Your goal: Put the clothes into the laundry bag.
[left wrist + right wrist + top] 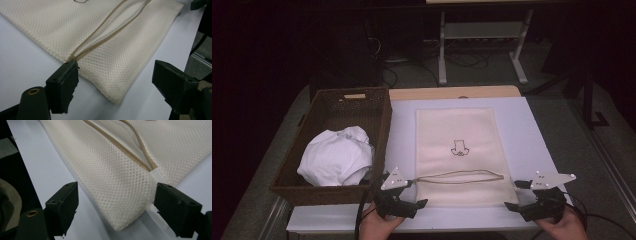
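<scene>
Dim room, white table top point(522, 125) under high view, desk legs on floor behind. Cream mesh laundry bag point(455, 135) lies flat between both tongs, zipper point(460, 176) partly undone across near end. Left gripper point(414, 195) at bag's near left corner, jaws spread, corner of bag point(110, 75) between them, one jaw just beside zipper end, not pinching. Right gripper point(513, 195) at near right corner, jaws spread wide, bag corner point(120, 202) between, unpinched. Wicker basket point(379, 125) beyond left gripper holds white cloth point(337, 156)

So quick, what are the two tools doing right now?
Left tool: open, holding nothing, a corner of the mesh bag between its jaws.
Right tool: open, holding nothing, the bag's other corner between its jaws.
</scene>
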{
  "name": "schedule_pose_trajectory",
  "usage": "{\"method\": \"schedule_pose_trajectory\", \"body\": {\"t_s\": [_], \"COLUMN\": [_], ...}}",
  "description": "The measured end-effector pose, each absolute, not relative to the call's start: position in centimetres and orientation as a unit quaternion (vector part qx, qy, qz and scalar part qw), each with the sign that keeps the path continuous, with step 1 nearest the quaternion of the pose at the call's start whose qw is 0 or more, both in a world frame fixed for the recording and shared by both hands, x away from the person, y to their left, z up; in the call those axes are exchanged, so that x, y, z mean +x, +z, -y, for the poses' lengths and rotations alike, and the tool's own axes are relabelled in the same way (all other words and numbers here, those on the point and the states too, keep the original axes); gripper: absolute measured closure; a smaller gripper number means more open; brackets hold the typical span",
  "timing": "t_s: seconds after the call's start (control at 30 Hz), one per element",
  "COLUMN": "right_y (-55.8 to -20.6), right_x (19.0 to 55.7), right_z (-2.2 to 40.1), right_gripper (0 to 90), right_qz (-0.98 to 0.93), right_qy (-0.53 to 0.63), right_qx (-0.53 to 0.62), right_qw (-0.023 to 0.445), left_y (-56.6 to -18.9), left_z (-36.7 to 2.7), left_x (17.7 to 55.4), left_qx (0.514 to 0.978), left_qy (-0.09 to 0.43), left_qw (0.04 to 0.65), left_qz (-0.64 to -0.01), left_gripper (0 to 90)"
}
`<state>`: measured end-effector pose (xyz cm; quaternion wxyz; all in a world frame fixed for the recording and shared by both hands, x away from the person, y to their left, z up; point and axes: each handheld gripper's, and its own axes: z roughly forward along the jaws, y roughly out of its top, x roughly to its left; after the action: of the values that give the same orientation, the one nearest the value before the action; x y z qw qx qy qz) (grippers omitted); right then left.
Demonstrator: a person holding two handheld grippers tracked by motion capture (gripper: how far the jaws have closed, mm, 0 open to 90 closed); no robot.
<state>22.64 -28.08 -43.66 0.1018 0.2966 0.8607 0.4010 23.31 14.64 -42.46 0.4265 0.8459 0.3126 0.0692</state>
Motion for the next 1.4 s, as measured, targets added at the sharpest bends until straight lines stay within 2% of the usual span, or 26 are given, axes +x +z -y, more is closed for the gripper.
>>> {"method": "schedule_pose_trajectory", "body": {"t_s": [0.4, 0.83, 1.07, 1.4], "right_y": [-42.4, -39.4, -38.4, -39.5], "right_x": [23.5, 26.8, 29.9, 33.4], "right_z": [27.0, 22.7, 19.7, 16.9], "right_gripper": [18.8, 19.2, 25.2, 33.8], "right_qz": [-0.863, -0.88, -0.9, -0.919], "right_qy": [0.406, 0.407, 0.385, 0.358], "right_qx": [0.284, 0.226, 0.187, 0.159], "right_qw": [0.103, 0.092, 0.076, 0.036], "left_y": [-42.4, -42.0, -42.0, -42.1], "left_z": [-15.0, -15.4, -15.5, -15.3], "left_x": [23.1, 23.0, 22.9, 23.0], "left_qx": [0.842, 0.839, 0.838, 0.839], "left_qy": [0.067, 0.07, 0.07, 0.065], "left_qw": [0.432, 0.438, 0.439, 0.437], "left_qz": [-0.317, -0.315, -0.316, -0.317], "left_gripper": [20.2, 20.2, 20.2, 20.5]}}
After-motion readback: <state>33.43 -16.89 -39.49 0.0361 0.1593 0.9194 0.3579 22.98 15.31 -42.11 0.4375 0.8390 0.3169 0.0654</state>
